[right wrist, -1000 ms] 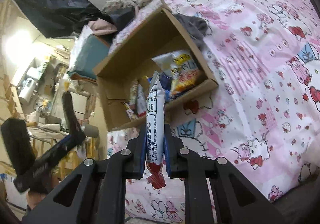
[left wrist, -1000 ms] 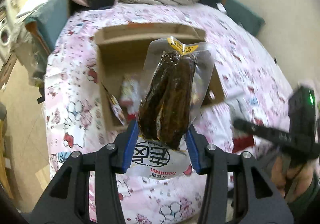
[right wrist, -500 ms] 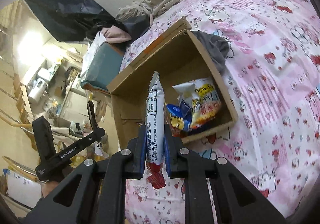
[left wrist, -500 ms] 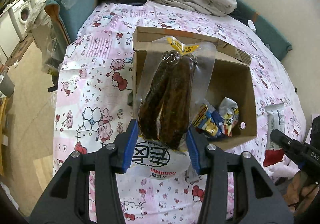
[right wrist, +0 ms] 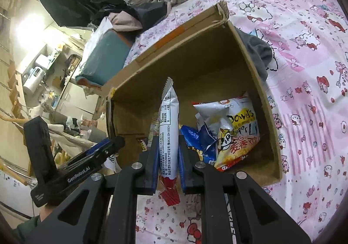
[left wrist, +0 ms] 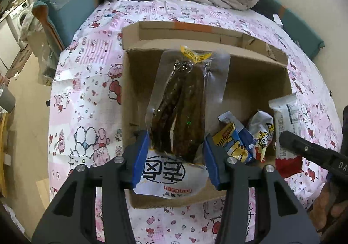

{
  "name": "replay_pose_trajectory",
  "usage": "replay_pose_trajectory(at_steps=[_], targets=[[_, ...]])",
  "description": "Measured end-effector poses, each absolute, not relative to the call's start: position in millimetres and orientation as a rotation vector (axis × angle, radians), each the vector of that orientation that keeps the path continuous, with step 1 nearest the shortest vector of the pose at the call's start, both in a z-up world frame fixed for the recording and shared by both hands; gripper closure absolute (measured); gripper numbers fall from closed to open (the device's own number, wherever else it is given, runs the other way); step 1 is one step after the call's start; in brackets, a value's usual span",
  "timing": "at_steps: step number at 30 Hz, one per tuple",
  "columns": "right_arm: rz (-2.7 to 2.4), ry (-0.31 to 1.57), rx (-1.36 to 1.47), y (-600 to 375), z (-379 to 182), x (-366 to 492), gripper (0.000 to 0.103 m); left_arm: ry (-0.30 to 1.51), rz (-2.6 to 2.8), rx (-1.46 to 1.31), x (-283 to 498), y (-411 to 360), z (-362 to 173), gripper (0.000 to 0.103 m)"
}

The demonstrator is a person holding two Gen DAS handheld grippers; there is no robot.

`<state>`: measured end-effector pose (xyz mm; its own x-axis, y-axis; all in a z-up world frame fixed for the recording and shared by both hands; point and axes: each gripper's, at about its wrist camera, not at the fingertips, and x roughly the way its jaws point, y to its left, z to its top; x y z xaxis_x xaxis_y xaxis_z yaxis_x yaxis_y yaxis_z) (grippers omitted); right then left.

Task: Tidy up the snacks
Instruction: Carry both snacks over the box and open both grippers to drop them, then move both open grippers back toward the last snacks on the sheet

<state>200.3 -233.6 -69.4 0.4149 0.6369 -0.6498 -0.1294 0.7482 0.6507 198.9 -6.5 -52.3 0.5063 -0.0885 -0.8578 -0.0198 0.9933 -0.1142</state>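
Cardboard box beneath left gripper's sausage pack.

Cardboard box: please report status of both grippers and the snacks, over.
Left gripper holding sausage pack over the cardboard box, jaws just eased a little. Right gripper shut on white snack bar above box. Chip bags already inside. Nothing in the way.

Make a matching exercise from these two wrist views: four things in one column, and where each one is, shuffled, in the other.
Things:
1. sausage pack
2. white snack bar
3. panda chip bag
4. grey cloth

Places:
A. lying inside the cardboard box
B. between the left gripper's blue pads
C. draped outside the box wall, on the bedsheet
D. clamped in the right gripper

Pairs: 1-B, 2-D, 3-A, 4-C
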Motion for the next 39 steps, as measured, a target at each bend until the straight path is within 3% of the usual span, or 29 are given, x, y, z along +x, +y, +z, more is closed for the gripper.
replay_pose_trajectory(at_steps=[12, 14, 15, 16, 17, 19, 20, 39], targets=[[0.544, 1.06, 0.55, -220, -76, 208, 0.083, 1.013, -0.045, -0.081, 198, -13, -53, 0.051], [0.556, 1.06, 0.554, -218, -75, 210, 0.083, 0.998, -0.044, -0.044, 196, -17, -49, 0.044], [0.555, 1.06, 0.558, -218, -74, 210, 0.082, 0.991, -0.038, -0.023, 195, -19, -47, 0.03], [0.553, 1.057, 0.558, -219, -74, 210, 0.077, 0.98, -0.024, -0.008, 193, -21, -45, 0.016], [0.551, 1.048, 0.559, -220, -72, 210, 0.07, 0.97, -0.015, -0.005, 192, -21, -44, 0.011], [0.543, 1.031, 0.573, -223, -69, 208, 0.02, 0.955, -0.019, -0.016, 189, -19, -41, 0.009], [0.536, 1.006, 0.585, -226, -65, 207, 0.017, 0.957, -0.028, -0.02, 188, -18, -40, 0.009], [0.503, 0.96, 0.59, -243, -50, 185, 0.017, 0.864, 0.004, -0.028, 155, -6, -21, 0.009]])
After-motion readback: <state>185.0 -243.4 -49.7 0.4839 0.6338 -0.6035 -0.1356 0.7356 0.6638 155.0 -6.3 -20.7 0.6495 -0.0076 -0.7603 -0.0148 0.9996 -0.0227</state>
